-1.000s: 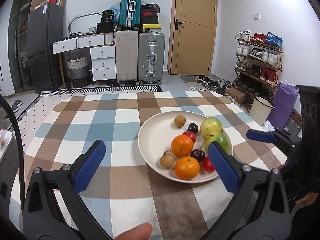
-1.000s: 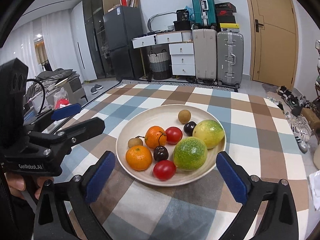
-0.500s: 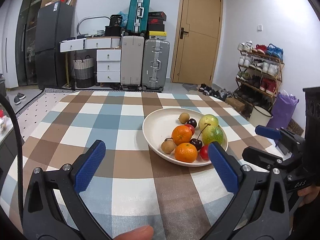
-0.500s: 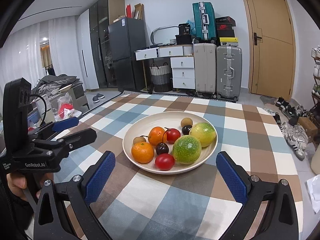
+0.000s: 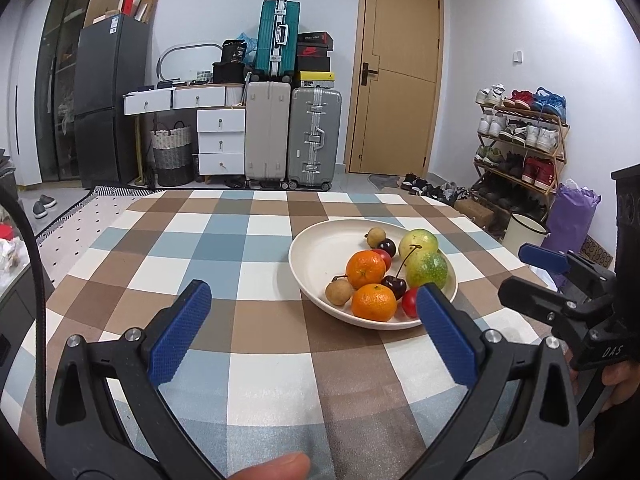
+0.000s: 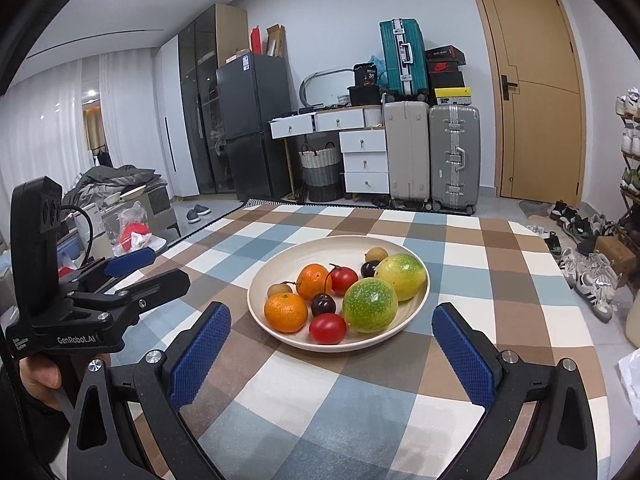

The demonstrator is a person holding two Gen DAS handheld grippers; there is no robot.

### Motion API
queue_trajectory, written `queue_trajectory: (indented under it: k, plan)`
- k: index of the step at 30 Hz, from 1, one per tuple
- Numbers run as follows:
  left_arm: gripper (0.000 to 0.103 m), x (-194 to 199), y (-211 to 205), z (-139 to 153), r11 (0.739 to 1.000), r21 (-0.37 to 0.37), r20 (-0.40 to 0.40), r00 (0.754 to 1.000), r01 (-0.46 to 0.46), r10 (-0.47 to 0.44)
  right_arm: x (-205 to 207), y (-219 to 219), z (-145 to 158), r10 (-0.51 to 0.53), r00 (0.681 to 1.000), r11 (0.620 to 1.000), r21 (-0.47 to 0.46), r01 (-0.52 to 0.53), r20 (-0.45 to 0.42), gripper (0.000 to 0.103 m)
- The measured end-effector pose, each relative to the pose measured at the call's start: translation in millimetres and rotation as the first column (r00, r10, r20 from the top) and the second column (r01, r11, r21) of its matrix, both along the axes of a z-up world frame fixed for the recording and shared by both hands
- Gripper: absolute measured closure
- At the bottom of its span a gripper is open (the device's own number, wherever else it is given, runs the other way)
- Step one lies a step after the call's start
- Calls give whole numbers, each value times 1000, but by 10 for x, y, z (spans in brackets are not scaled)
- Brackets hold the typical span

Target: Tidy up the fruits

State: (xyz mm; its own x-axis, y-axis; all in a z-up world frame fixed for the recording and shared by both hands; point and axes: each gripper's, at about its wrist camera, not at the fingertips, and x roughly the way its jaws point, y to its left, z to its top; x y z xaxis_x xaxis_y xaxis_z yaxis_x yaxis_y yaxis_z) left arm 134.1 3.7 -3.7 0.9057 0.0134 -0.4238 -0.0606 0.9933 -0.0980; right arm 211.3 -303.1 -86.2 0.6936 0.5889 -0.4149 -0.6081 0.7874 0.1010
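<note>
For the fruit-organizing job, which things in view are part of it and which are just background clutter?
Job:
- plate on the checked tablecloth
- two oranges, two tomatoes, two green-yellow fruits, cherries, small brown fruits
- left claw, right claw, both open and empty

Clutter:
- suitcases
- fridge
- drawers
- shoe rack

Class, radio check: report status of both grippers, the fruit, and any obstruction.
Left gripper open, empty. Right gripper open, empty. All fruit in the plate on the checked table, untouched. Nothing between grippers and plate.
</note>
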Motion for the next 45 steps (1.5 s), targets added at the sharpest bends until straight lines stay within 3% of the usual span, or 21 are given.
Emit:
queue_trajectory:
  k: [11, 45]
  plan:
    - [1, 9, -19, 0, 1000, 8, -5, 1000, 0, 0, -5, -86, 47, -26, 1000, 999, 42, 26, 7, 0]
    - [1, 12, -29, -1, 1000, 10, -5, 1000, 1, -1, -26, -71, 82, -19, 1000, 999, 33, 18, 18, 0]
